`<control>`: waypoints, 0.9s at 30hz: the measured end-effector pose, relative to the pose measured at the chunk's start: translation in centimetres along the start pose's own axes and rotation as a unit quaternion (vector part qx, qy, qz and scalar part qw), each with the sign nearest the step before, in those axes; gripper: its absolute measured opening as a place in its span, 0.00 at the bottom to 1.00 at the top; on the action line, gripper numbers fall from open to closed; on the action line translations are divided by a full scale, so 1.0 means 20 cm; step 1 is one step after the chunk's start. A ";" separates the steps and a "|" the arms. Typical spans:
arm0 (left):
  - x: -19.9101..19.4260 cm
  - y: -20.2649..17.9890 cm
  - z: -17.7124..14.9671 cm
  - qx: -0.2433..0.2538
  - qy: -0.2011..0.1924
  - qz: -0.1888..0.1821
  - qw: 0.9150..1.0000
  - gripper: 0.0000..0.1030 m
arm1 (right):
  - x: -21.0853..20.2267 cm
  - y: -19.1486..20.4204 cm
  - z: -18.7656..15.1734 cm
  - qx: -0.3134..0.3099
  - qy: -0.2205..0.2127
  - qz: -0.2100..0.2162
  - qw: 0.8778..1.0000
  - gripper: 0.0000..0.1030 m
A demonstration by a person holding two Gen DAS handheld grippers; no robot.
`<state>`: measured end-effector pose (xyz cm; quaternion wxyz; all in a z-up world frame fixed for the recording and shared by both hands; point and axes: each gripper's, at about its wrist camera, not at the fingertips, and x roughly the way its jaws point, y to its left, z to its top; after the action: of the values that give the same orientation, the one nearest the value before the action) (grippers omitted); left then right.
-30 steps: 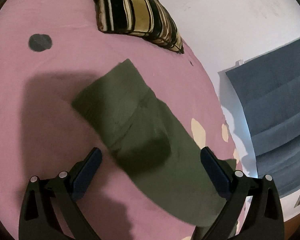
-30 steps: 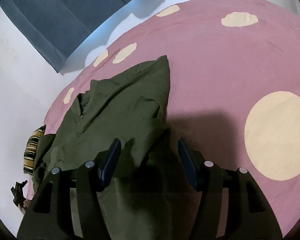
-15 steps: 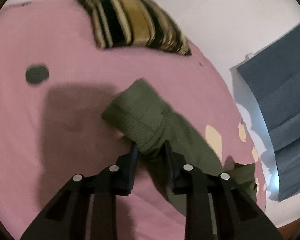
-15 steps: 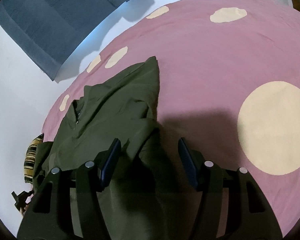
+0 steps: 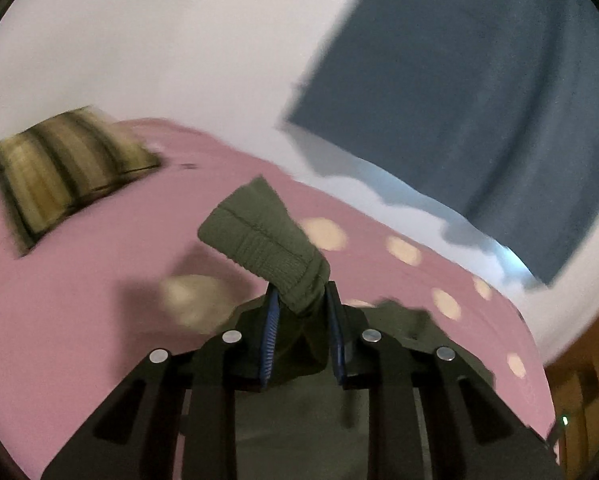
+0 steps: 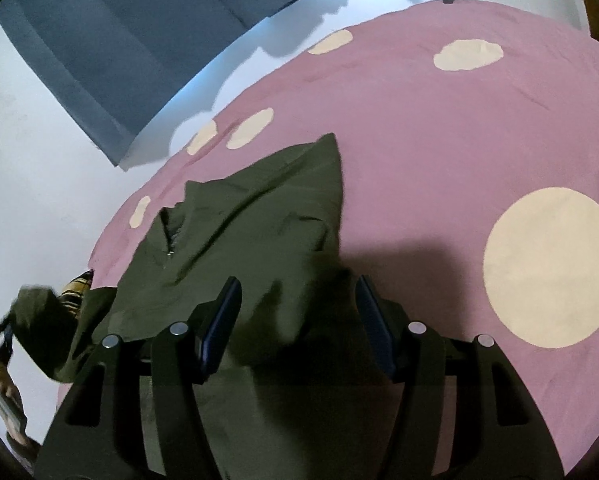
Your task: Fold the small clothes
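Left wrist view: left gripper is pinching the ribbed cuff of an olive green jacket. Its jaws have just been closing, and the sleeve end is bunched between the blue pads. The cuff sticks up beyond the fingertips, lifted clear of the pink bedspread. Picture is motion-blurred. Striped cushion lies at the far left of the bed; a blue curtain hangs against the white wall.

Right wrist view: right gripper hangs over the jacket's lower part with its jaws spread apart, pads clear of the cloth, nothing pinched. Jacket lies mostly flat on the bedspread, collar and zip towards the wall, one sleeve folded across the body. Its other sleeve rises off the bed at the far left edge, where the left gripper shows small and dark. Large cream dot on the spread sits to the right of the gripper, well apart from the jacket.
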<state>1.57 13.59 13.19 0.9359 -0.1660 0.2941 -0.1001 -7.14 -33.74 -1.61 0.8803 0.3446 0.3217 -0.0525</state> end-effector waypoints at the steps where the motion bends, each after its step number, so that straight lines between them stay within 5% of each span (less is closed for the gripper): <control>1: 0.03 -0.12 -0.02 0.012 0.008 -0.019 1.000 0.22 | 0.00 0.01 0.00 -0.001 0.001 0.004 1.000 0.57; 7: 0.22 -0.67 -0.22 0.073 0.062 -0.095 0.991 0.20 | 0.02 0.05 -0.01 -0.005 0.014 0.017 1.000 0.57; 18: 0.57 -1.09 -0.71 0.143 0.160 -0.139 0.967 0.20 | 0.05 0.10 -0.05 -0.001 0.036 0.042 0.998 0.63; 21: 0.56 -1.15 -0.76 0.160 0.172 -0.153 0.960 0.31 | 0.04 0.10 -0.05 0.005 0.036 0.054 0.998 0.65; 23: 0.51 -1.16 -0.77 0.170 0.162 -0.164 0.958 0.55 | 0.04 0.11 -0.04 0.011 0.039 0.064 0.997 0.66; 27: 0.40 -1.07 -0.71 0.167 0.125 -0.168 0.963 0.62 | 0.04 0.11 -0.04 0.025 0.050 0.086 0.995 0.70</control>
<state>-2.17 -12.00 5.91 0.8756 -0.0410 0.3559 -0.3239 -6.32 -31.48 -1.26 0.8556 0.3954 0.3325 0.0328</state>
